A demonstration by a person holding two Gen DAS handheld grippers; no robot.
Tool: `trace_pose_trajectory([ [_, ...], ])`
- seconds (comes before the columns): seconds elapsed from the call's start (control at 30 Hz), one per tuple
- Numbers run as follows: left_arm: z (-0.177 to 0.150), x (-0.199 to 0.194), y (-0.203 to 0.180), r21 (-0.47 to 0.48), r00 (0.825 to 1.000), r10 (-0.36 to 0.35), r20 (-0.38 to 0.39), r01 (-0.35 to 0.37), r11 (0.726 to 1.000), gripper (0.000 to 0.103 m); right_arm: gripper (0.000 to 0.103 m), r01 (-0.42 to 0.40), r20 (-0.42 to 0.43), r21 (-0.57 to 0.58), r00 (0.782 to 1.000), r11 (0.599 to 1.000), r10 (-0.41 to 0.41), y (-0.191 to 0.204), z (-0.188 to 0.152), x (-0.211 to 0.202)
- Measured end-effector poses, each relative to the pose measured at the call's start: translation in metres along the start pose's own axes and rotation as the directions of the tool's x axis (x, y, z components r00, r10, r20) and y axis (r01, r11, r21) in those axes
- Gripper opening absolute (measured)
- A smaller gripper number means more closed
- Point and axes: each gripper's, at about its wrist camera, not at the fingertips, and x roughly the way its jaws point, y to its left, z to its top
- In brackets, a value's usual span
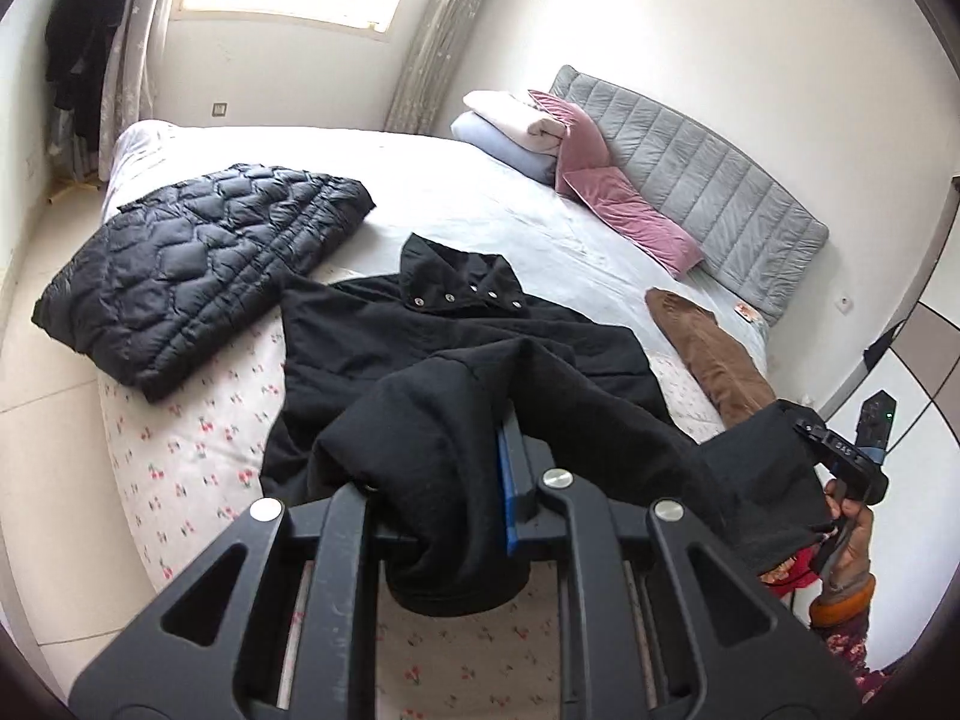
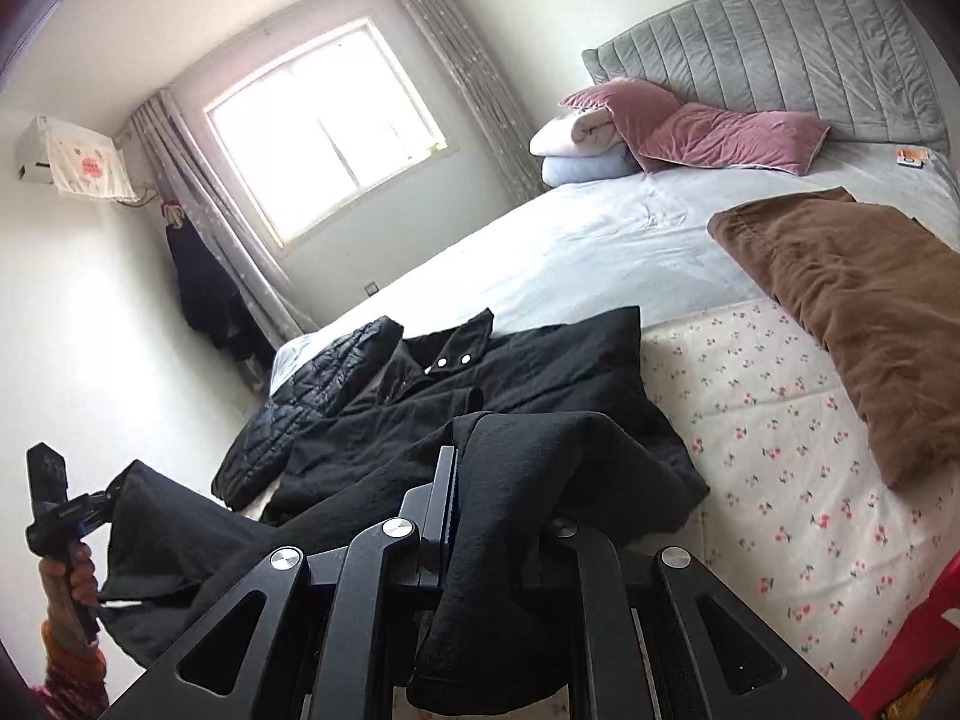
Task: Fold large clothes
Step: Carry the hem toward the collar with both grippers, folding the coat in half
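The left claw (image 1: 474, 480) is clamped on a fold of the black coat (image 1: 456, 330), the cloth bunched between its fingers and hanging down over the frame. The right claw (image 2: 480, 516) grips another part of the same hem, the fabric draped across its fingers. Between the two, the lifted edge sags; each claw shows in the other's view, held by a hand (image 1: 849, 540) at the frame's side.

The rest of the coat lies on the bed (image 2: 780, 420), collar and snaps toward the window (image 2: 327, 120). Touching its left side sits a folded quilted jacket (image 1: 198, 276). To the right, apart from the coat, lies a brown garment (image 2: 852, 312). At the grey headboard (image 2: 780, 54) rest pink pillows (image 2: 720, 135) and folded bedding (image 2: 576, 138).
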Motion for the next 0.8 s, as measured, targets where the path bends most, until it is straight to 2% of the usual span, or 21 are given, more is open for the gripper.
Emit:
trace_pose_trajectory([
  [0.23, 0.053, 0.084, 0.031, -0.032, 0.995, 0.1, -0.007, -0.1, 0.994, 0.019, 0.012, 0.052, 0.028, 0.005, 0.998, 0.999, -0.052, -0.012, 0.051, 0.079],
  [0.37, 0.062, 0.137, 0.049, -0.041, 0.991, 0.133, -0.022, -0.133, 0.99, 0.02, 0.012, 0.093, -0.02, 0.002, 0.995, 0.996, -0.093, -0.023, 0.067, 0.141],
  [0.5, 0.052, 0.195, 0.07, -0.027, 0.98, 0.185, -0.075, -0.188, 0.982, 0.021, 0.012, 0.157, -0.087, -0.005, 0.984, 0.988, -0.157, -0.04, 0.063, 0.205],
  [0.63, 0.029, 0.244, 0.095, -0.03, 0.969, 0.202, -0.142, -0.208, 0.978, 0.024, 0.012, 0.208, -0.143, 0.019, 0.969, 0.978, -0.204, -0.068, 0.043, 0.249],
  [0.8, 0.02, 0.257, 0.101, -0.046, 0.969, 0.192, -0.157, -0.202, 0.978, 0.028, 0.012, 0.27, -0.189, -0.03, 0.944, 0.962, -0.271, -0.083, 0.018, 0.289],
])
